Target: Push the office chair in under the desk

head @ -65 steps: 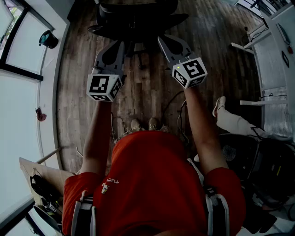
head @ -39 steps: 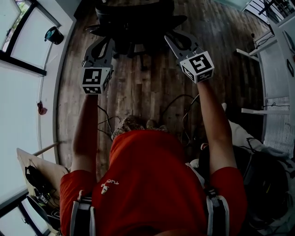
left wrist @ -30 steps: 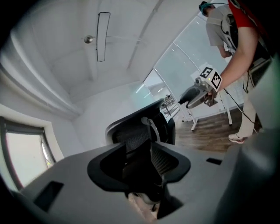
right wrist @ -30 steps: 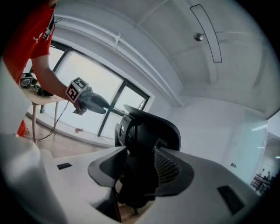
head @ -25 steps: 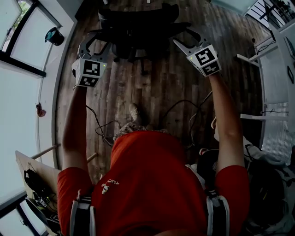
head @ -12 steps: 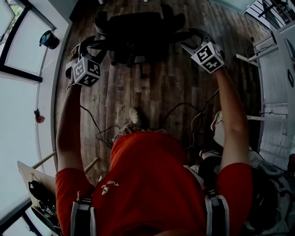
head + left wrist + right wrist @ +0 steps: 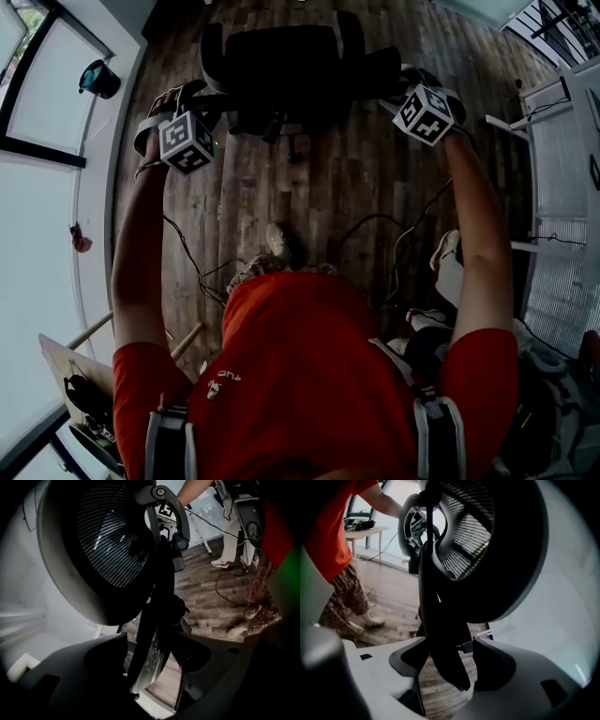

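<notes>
both grippers have slid outward and down to the sides of the black office chair (image 7: 281, 66) since a second ago, and the chair now sits a bit further from the person, near the top of the head view. around it are the brown wooden plank floor (image 7: 319, 178), loose black cables (image 7: 375, 223) trailing near the person's feet, and a teal round thing (image 7: 98, 79) on the window ledge on the left. left gripper (image 7: 167, 101) is at the chair's left armrest, right gripper (image 7: 412, 80) at the right one.

left gripper view: jaws spread wide, just been opening, with the left armrest's dark upright post (image 7: 151, 634) running between them; can't tell if it touches a pad. someone else's legs (image 7: 229, 527) stand behind.

right gripper view: same deal, jaws wide and just opened, the right armrest's black post (image 7: 443, 639) hanging in the gap. a wooden table (image 7: 363, 530) stands behind.
</notes>
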Action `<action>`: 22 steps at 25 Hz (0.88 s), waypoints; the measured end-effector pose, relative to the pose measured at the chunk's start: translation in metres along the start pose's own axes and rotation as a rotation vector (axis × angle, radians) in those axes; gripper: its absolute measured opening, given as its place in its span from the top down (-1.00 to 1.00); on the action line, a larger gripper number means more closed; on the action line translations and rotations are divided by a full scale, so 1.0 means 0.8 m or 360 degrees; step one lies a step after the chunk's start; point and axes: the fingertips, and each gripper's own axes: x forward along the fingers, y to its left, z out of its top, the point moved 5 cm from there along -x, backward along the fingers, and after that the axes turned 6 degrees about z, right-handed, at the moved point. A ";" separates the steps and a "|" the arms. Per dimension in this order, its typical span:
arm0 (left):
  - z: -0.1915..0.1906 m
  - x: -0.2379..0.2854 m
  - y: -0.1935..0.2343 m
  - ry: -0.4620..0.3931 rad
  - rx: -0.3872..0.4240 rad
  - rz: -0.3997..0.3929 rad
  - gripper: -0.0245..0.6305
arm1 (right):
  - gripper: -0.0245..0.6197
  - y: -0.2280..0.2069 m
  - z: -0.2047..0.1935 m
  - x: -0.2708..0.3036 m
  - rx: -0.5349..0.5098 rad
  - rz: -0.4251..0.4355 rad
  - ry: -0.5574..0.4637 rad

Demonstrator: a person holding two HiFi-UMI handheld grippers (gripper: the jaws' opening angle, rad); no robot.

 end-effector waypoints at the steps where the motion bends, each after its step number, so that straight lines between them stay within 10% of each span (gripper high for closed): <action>1: -0.001 0.004 -0.001 0.0008 0.0017 -0.0015 0.03 | 0.05 0.000 0.000 0.005 -0.0018 0.0032 0.0026; 22: 0.003 0.042 0.001 -0.0168 0.0267 0.0045 0.55 | 0.41 -0.018 0.031 0.044 -0.0438 0.0012 0.0051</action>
